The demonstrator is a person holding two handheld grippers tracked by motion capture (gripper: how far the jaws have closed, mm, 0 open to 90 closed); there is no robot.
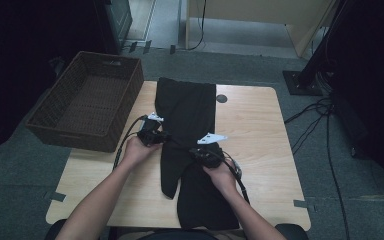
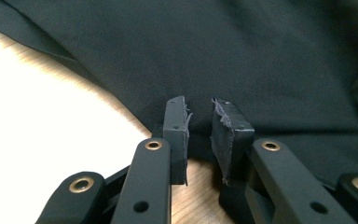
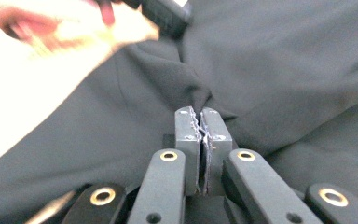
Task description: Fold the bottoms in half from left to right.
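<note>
Item: black trousers [image 1: 190,130], apparently one pair, laid lengthwise down the middle of a light wooden table [image 1: 260,135], waist end far, legs toward the person; the dark cloth gives little detail, so the exact fold lines are hard to read. Nearest the person, the leg ends [image 1: 200,205] lie flat close to the table's near edge. Next, the right gripper [image 1: 203,150], held in the person's right hand [image 1: 223,175]: its jaws are pressed together on a pinch of the fabric [image 3: 198,100], which rises into a small peaked ridge at the pads in the right gripper view. Just beyond and to the left, the left gripper [image 1: 164,136], held in the left hand [image 1: 136,150], sits at the garment's left edge; in the left gripper view its jaws stand parted with a narrow gap, nothing between them, the pads [image 2: 176,126] just short of the cloth edge [image 2: 135,114] over bare wood. Handling: light, soft, limp material; it will drape and sag, slide readily on the smooth tabletop, and bunch if pushed. Best taken at an edge or seam, through both layers, with both grippers spaced apart to keep it flat. Farther off, at the table's far left corner, a dark brown wicker basket [image 1: 60,127], nothing in it. Beyond it, grey floor [image 1: 240,65] and cables [image 1: 325,120].
</note>
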